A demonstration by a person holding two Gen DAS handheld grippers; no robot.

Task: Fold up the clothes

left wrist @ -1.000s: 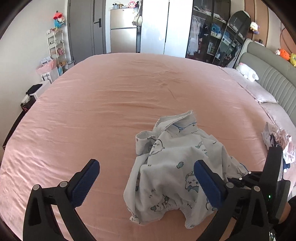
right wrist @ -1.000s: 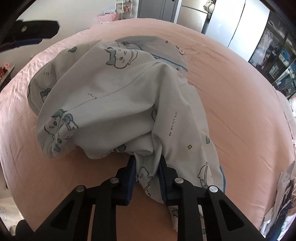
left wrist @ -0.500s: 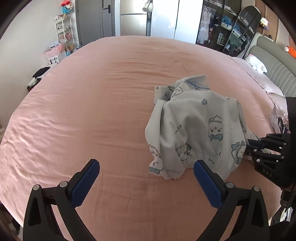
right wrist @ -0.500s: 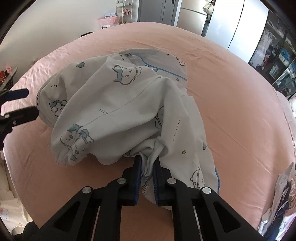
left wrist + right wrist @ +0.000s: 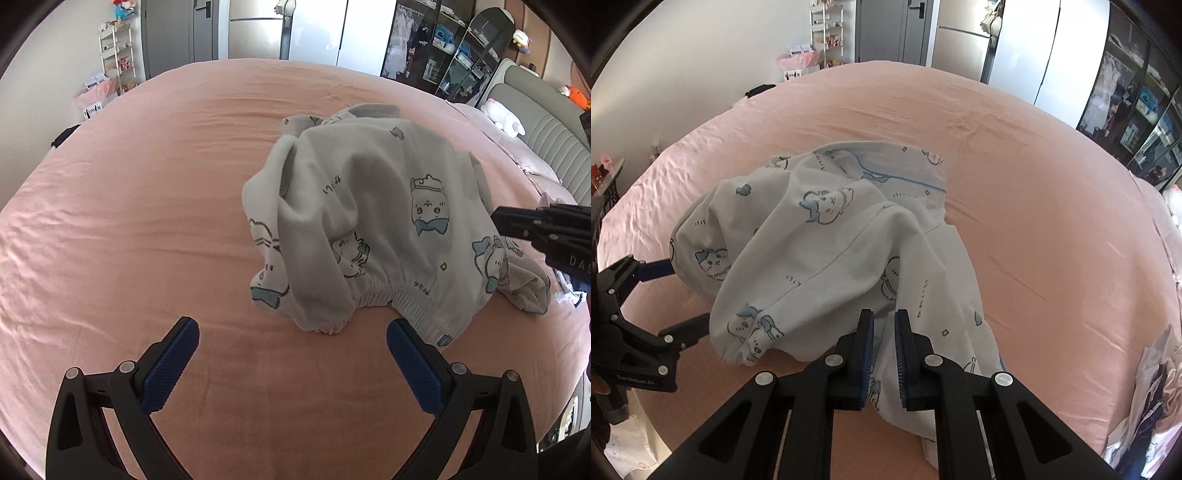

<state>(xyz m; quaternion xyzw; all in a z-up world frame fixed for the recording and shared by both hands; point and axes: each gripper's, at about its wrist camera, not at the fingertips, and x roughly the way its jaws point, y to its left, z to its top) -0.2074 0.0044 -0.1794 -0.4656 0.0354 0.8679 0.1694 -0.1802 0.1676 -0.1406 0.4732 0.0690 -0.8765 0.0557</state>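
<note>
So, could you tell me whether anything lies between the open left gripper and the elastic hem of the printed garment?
Nothing visible does. Only bare pink bedsheet lies between the left gripper and the printed garment, whose gathered hem sits just ahead. The right gripper is shut on its far side.

One white cotton garment printed with blue cartoon animals, crumpled, elastic hem showing. One pink-sheeted bed under it. Two black two-finger grippers with blue pads: one left gripper, jaws wide apart and holding nothing; one right gripper, jaws pinched on a fold of the garment. Two blue pads per gripper, four in all. One small heap of other mixed clothes at the bed's right edge; pieces in it too jumbled to count. One white plush toy by one grey padded headboard. One white wire shelf rack by the wall.
</note>
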